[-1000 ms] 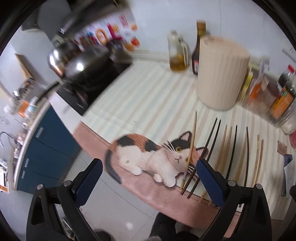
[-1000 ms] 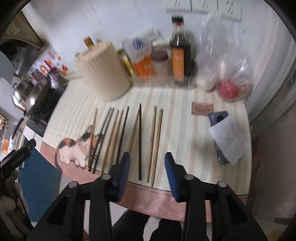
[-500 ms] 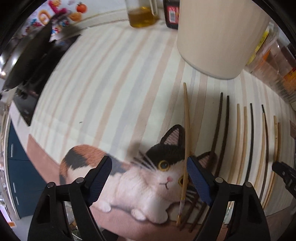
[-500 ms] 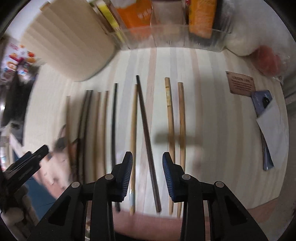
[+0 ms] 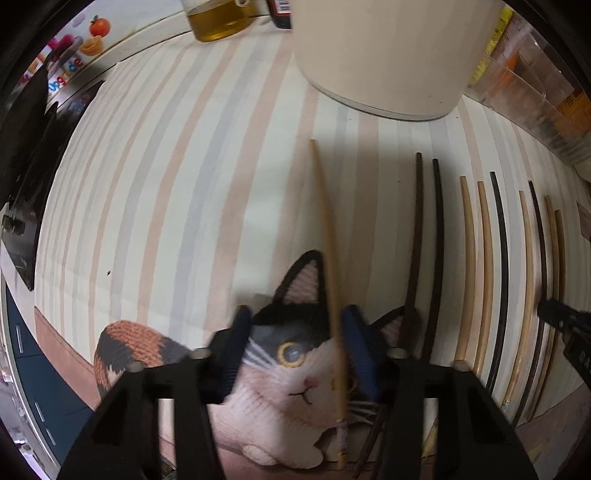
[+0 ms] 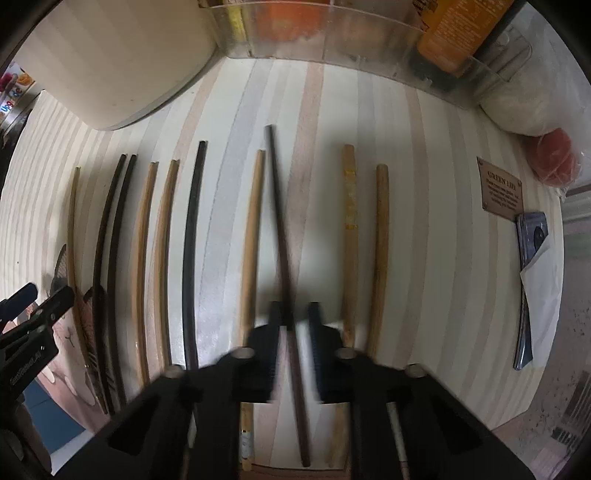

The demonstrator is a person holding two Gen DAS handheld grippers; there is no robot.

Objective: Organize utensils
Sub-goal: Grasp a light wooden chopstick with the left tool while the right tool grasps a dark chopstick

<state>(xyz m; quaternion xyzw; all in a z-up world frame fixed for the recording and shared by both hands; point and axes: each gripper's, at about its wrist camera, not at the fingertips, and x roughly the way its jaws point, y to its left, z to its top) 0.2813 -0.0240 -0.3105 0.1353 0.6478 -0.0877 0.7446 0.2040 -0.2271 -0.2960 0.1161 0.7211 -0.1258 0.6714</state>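
Observation:
Several chopsticks lie side by side on a striped mat. My left gripper is low over the cat picture, with its jaws partly closed around a thin light bamboo chopstick; the chopstick lies close to the right finger. My right gripper straddles a long dark chopstick with its jaws narrow and a small gap on each side. A light chopstick lies just left of it, and two thicker wooden ones lie to the right.
A ribbed beige container stands at the back of the mat, also in the right wrist view. An oil jug, a clear bin of packets, a brown tag and a phone under paper sit around.
Both grippers have dropped closer to the mat. The left jaws have narrowed around the light chopstick, and the right jaws have narrowed around the long dark one.

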